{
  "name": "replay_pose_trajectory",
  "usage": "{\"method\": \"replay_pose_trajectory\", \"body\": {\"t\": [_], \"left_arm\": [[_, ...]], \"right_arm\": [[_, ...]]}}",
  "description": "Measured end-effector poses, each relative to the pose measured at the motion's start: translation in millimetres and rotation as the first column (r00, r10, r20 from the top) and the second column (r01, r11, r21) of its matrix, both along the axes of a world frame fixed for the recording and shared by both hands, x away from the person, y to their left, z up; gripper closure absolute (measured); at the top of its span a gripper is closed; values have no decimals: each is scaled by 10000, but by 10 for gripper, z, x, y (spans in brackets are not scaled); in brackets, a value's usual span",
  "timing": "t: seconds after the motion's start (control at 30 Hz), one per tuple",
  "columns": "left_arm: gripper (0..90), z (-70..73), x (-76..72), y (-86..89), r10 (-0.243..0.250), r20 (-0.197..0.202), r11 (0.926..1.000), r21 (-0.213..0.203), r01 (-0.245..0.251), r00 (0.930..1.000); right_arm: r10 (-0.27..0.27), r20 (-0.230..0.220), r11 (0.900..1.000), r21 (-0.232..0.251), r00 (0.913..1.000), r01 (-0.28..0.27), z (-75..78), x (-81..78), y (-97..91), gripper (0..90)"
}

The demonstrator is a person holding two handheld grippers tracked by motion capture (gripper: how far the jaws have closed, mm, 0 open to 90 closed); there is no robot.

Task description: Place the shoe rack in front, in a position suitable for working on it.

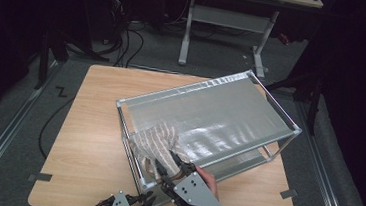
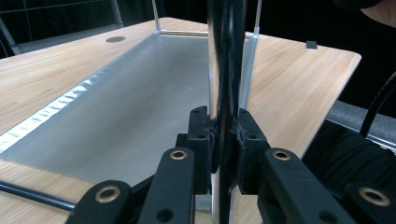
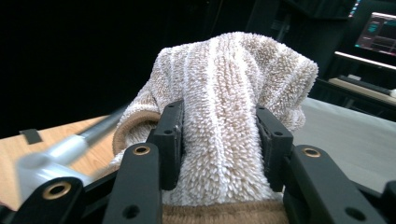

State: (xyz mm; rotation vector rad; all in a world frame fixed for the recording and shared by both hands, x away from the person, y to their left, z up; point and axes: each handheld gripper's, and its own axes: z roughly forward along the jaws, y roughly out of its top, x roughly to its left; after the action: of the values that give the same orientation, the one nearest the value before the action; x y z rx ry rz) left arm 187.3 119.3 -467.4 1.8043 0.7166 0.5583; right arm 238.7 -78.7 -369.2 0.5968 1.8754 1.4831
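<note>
A: L gripper (image 2: 227, 156): clamped on rack post (image 2: 227, 70) (steadying the rack (image 1: 212, 85)).
B: R gripper (image 3: 219, 149): gripping striped towel (image 3: 224, 93), bunched on rack's near-left corner. Best keep post pinned w/ L, lift towel clear of rails.

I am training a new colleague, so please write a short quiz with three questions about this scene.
1. True or false: the left hand-held gripper is shut on a rack post.
2. What does the right hand-held gripper hold?
A. a bottle
B. a striped towel
C. a cable
3. Fill in: the rack stands on a wooden ____.

Key: 1 true; 2 B; 3 table.
</note>
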Motion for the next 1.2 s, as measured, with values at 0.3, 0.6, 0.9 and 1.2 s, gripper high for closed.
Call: {"method": "replay_pose_trajectory", "body": {"t": [0.3,0.6,0.9,1.2], "left_arm": [[794,44,-21,31,108,-124,9991,409,-103,9999],[799,85,-29,265,399,-555,9980,506,-371,9977],[802,39,-81,454,1084,-417,9941,94,-1081,9932],[802,34,-80,468,1010,-369,9949,68,-1008,9942]], "right_arm": [[-571,-91,9983,114,9983,572,-9,153,-309,601],[-1332,-107,9905,335,9910,1334,-33,307,-685,601],[-2250,-39,9737,351,9743,2250,-34,395,-1024,598],[-3433,-206,9378,480,9390,3439,-37,574,-1456,595]]}}
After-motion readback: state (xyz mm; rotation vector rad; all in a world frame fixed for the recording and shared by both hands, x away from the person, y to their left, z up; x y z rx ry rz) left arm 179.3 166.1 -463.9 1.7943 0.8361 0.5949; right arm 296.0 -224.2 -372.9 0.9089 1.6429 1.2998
